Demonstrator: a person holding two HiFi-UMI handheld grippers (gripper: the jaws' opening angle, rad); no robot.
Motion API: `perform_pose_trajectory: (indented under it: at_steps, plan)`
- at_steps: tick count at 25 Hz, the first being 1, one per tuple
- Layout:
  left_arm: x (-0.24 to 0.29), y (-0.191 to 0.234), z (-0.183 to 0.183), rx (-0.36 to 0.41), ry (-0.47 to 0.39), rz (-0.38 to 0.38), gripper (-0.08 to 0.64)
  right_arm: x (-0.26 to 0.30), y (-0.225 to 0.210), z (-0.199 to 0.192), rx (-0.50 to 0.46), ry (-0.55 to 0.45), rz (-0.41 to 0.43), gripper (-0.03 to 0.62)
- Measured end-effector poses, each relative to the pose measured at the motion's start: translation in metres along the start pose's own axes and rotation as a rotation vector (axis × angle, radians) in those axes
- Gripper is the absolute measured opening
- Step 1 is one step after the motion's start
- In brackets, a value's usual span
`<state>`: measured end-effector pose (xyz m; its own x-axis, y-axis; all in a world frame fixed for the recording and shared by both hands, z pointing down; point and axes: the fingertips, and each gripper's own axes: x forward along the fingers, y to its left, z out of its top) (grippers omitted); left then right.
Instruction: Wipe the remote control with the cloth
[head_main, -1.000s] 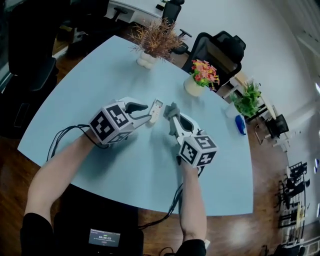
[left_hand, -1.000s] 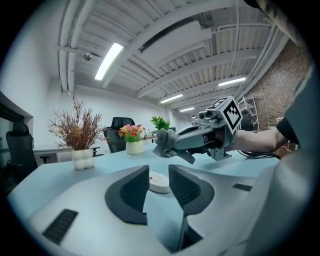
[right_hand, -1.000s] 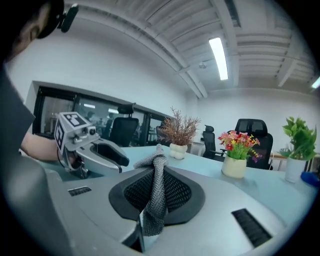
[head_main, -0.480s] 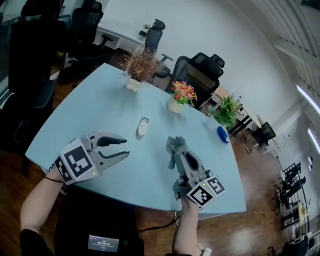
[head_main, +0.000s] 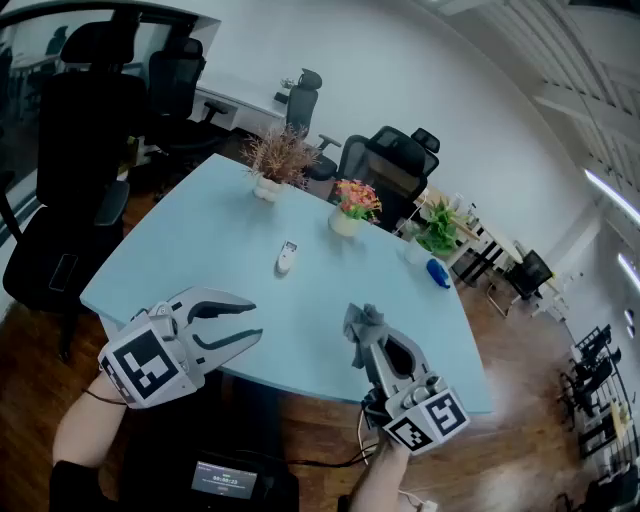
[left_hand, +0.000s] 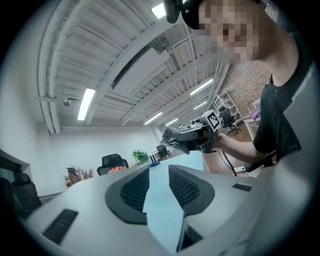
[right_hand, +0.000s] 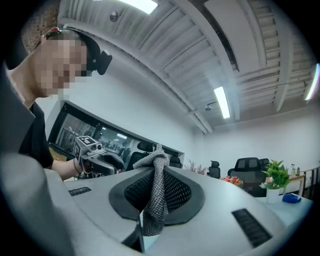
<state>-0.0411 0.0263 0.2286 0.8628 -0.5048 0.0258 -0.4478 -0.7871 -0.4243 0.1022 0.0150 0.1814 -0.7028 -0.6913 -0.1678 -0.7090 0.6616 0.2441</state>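
Note:
The white remote control (head_main: 287, 258) lies alone on the light blue table (head_main: 190, 255), towards its far side. My left gripper (head_main: 256, 333) is held off the table's near edge, well short of the remote, shut with nothing in it. From its own view only a thin slit shows between the left gripper (left_hand: 159, 182) pads. My right gripper (head_main: 363, 338) hangs over the near edge at the right, shut on the grey cloth (head_main: 362, 321). A bunch of grey cloth (right_hand: 156, 192) sticks up from the right gripper (right_hand: 156, 172) jaws and a tail hangs below.
A dried-grass plant (head_main: 273, 158), a flower pot (head_main: 352, 207), a green plant (head_main: 436, 230) and a blue object (head_main: 437, 272) stand along the table's far edge. Black office chairs (head_main: 395, 160) ring the table. A person's torso (left_hand: 280, 115) is close behind both grippers.
Both grippers have drawn back and up from the remote to beyond the table's near edge. The remote stays on the table. The cloth is still in the right gripper.

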Motion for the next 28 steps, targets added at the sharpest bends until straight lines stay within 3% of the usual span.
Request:
perform_pose_trajectory:
  at_steps: [2, 6, 13, 22, 28]
  plan:
    - [0.002, 0.002, 0.004, -0.014, -0.004, 0.016, 0.109, -0.005, 0.006, 0.005, -0.008, 0.003, 0.002, 0.026]
    - [-0.002, -0.005, 0.012, -0.021, -0.005, -0.024, 0.109, -0.011, 0.02, 0.015, -0.04, 0.025, -0.023, 0.026]
    - [-0.015, -0.067, 0.009, -0.036, 0.018, -0.036, 0.109, -0.072, 0.056, 0.009, -0.036, 0.065, -0.089, 0.026]
    - [-0.048, -0.113, 0.031, 0.015, 0.021, -0.046, 0.109, -0.098, 0.112, 0.029, -0.081, 0.065, -0.087, 0.026]
    - [-0.087, -0.139, 0.013, -0.004, 0.024, -0.053, 0.109, -0.104, 0.162, 0.027, -0.106, 0.061, -0.086, 0.026]
